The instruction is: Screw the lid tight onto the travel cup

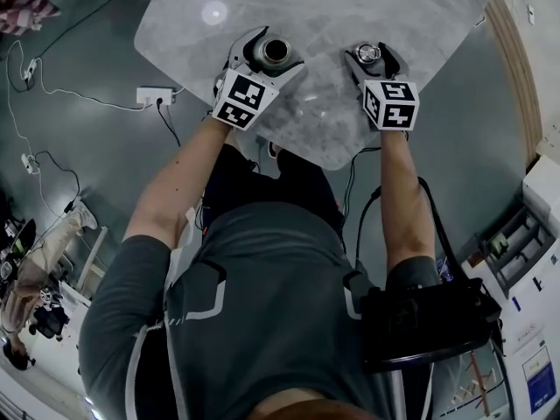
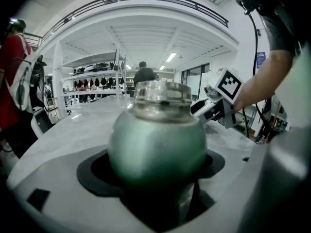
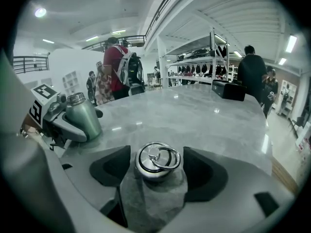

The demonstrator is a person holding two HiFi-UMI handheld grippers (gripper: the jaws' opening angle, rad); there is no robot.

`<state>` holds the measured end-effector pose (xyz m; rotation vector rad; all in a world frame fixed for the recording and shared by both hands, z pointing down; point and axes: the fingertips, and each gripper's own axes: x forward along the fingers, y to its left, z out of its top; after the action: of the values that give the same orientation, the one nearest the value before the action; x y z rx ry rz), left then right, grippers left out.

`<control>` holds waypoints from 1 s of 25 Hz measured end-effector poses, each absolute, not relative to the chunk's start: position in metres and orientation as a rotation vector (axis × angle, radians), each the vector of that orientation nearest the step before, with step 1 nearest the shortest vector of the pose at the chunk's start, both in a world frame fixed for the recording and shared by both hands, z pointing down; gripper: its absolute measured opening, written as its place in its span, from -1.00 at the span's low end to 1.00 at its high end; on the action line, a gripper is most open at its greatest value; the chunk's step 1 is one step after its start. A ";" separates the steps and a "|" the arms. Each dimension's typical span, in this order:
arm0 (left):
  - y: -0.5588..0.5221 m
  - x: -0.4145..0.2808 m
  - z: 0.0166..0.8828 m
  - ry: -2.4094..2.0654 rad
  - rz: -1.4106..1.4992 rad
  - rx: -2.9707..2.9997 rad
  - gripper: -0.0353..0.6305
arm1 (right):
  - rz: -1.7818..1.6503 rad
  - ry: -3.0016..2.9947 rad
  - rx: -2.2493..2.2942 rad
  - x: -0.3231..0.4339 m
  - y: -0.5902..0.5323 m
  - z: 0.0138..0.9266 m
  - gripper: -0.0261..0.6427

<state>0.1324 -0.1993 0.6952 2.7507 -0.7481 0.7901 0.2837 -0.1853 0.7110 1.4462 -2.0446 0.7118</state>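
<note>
Because the lid can only be threaded on if the body cannot spin, the left hand-held gripper [image 1: 265, 59] is clenched round the green travel cup [image 2: 156, 144]. The cup stands upright, apparently resting on the pale surface [image 1: 350, 7], with its mouth [image 1: 275, 51] open upward. At 3 o'clock from it, clearly apart, the right hand-held gripper [image 1: 374, 59] looks closed on the steel lid [image 3: 156, 162], a pad close on either side. The lid's ring [image 3: 165, 158] lies flat on top. The lid sits low by the surface, not yet over the cup. I judge it must be lifted and carried towards 9 o'clock before any turning.
</note>
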 end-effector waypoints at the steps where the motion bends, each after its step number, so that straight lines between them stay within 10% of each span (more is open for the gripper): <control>1: -0.199 0.133 0.695 -0.739 0.796 2.754 0.34 | 0.710 -2.048 1.441 0.282 -0.185 0.711 0.06; 25: -0.196 0.125 0.679 -0.593 0.823 2.766 0.32 | 0.780 -2.038 1.492 0.268 -0.179 0.695 -0.07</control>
<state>0.1247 -0.1965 0.6794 2.7665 -0.5927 0.8230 0.2677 -0.1787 0.6948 1.4919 -2.0383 0.7797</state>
